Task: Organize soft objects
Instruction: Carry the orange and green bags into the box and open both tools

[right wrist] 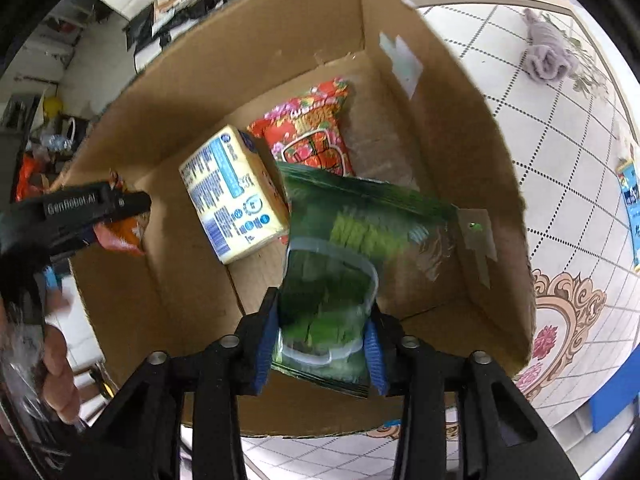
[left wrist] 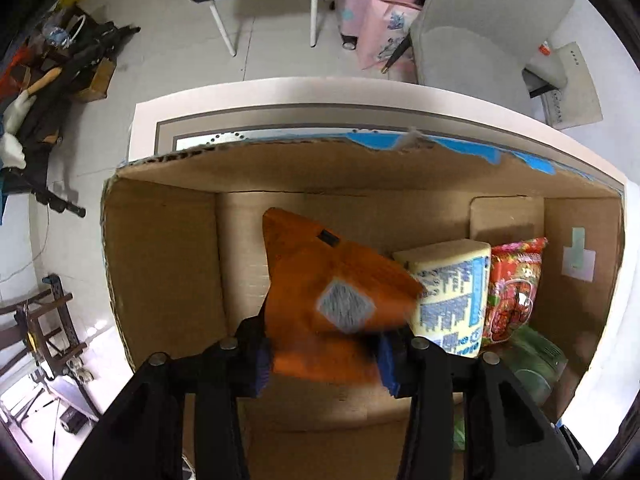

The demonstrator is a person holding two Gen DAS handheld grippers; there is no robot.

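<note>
Two packs (right wrist: 236, 192) boxed, two gripper-held packets (right wrist: 344, 256).

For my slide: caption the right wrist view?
Right gripper lowers a green packet into the box beside two packs.

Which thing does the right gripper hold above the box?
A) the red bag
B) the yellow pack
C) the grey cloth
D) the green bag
D: the right gripper has its jaws shut on the green bag over the box.
</note>
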